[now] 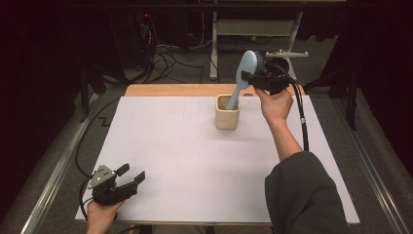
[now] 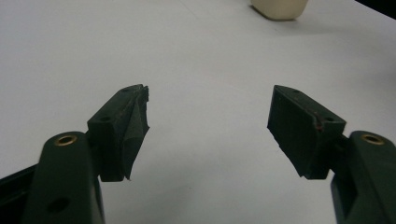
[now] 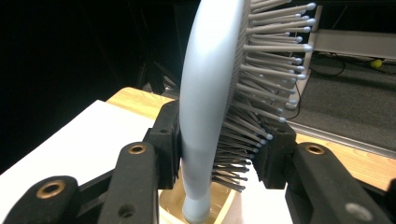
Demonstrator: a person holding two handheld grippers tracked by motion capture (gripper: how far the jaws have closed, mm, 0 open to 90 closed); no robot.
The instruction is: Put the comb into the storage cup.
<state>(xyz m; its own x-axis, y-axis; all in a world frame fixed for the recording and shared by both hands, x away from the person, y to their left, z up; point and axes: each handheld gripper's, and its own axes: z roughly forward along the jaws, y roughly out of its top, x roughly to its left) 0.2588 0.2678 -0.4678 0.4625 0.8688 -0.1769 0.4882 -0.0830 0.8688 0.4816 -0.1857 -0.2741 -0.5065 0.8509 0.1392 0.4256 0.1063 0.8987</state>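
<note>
Here I have the right gripper [image 1: 249, 78] clamped on the pale blue hairbrush [image 1: 245, 73], one jaw on its back, the other against the bristles. The brush leans with its handle end down inside the cream cup [image 1: 227, 117] on the white table [image 1: 195, 161]. My left gripper [image 1: 130, 176] rests open and empty at the table's near left corner, well apart from the cup.

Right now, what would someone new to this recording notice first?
The pale blue hairbrush catches the eye: it stands tilted with its handle end in the cream cup near the far edge of the white table. The right tool is clamped on it, one jaw on the smooth back and one against the bristles. The left tool rests open at the near left corner, holding nothing.
</note>
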